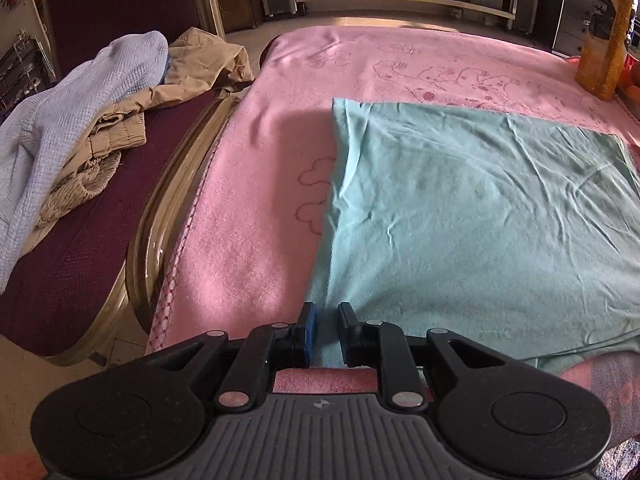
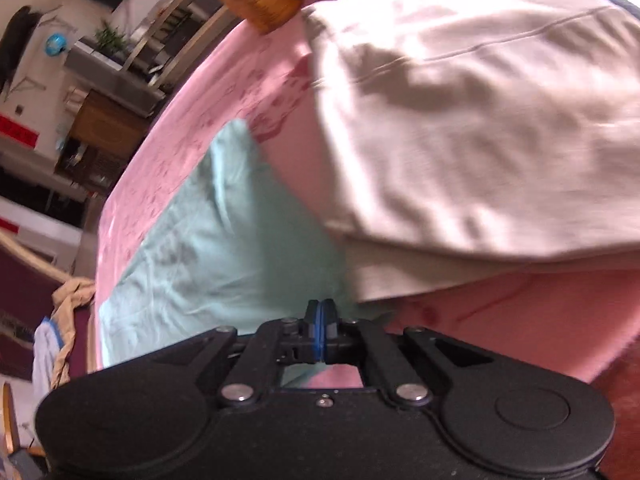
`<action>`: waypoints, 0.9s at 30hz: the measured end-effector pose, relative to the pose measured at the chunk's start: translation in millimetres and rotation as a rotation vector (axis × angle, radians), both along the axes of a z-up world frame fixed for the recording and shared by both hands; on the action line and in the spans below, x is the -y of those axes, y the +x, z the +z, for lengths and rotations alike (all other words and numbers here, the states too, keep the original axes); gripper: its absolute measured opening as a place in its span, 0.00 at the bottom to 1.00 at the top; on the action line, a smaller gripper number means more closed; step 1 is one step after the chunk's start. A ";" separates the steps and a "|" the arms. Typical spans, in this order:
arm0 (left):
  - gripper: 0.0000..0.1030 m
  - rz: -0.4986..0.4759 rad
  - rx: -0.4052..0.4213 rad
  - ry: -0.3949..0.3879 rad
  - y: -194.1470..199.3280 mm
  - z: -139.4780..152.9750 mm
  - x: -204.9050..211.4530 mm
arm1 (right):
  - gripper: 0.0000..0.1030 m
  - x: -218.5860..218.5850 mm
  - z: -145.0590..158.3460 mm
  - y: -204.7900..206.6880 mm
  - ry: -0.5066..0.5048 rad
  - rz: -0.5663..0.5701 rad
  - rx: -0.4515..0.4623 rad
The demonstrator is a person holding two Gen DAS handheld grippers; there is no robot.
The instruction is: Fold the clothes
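A mint-green garment (image 1: 480, 216) is laid flat as a rough rectangle on the pink blanket (image 1: 256, 208), its left edge doubled over so that a lower layer shows beneath it; at least one fold can thus be taken as made, though how many are wanted cannot be told. The left gripper (image 1: 326, 314) is held at the garment's near left corner with its fingers narrowly parted around the edge, not visibly clamped. The right gripper (image 2: 320, 312) is closed, pad against pad, at the garment's near edge; whether cloth is pinched there cannot be told from the blurred view. A folded cream-white garment (image 2: 480, 120) is stacked on the blanket just right of the green one. A pale blue knit (image 1: 80, 92) and a tan garment (image 1: 192, 72) are left heaped, unfolded, on the maroon bench (image 1: 80, 272) left of the blanket.
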State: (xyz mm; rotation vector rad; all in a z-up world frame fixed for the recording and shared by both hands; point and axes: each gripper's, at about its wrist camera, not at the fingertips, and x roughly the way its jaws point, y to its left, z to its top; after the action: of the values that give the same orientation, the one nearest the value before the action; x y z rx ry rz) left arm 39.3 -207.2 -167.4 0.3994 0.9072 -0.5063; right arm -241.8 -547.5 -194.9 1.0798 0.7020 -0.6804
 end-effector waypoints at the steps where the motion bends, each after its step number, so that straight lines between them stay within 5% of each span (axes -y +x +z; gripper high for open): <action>1: 0.19 0.003 0.002 0.006 -0.7 0.5 0.3 | 0.00 2.4 -0.4 -6.8 -0.001 -0.030 -0.014; 5: 0.12 0.056 0.064 0.029 -3.6 17.5 -5.5 | 0.03 1.4 7.2 -10.7 -0.013 -0.044 -0.018; 8: 0.12 0.034 0.091 -0.047 -2.2 44.4 -11.7 | 0.09 -4.1 37.7 0.1 -0.079 0.017 0.038; 17: 0.15 -0.177 0.182 -0.198 10.5 103.1 43.3 | 0.12 0.6 140.4 81.4 -0.275 0.271 0.261; 20: 0.16 -0.264 0.169 -0.190 26.7 88.9 72.4 | 0.12 4.7 139.0 120.0 -0.337 0.344 0.254; 23: 0.05 -0.320 0.101 -0.128 51.3 55.7 100.7 | 0.10 18.3 117.4 148.2 -0.348 0.367 0.237; 27: 0.05 -0.287 0.083 -0.125 80.0 17.1 113.8 | 0.10 51.2 58.9 168.1 -0.204 0.342 0.199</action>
State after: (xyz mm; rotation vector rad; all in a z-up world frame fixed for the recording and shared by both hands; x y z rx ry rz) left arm 119.3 -321.0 -150.3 0.4353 0.7371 -0.7999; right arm -73.6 -598.7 -136.1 0.8017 0.6111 -0.3368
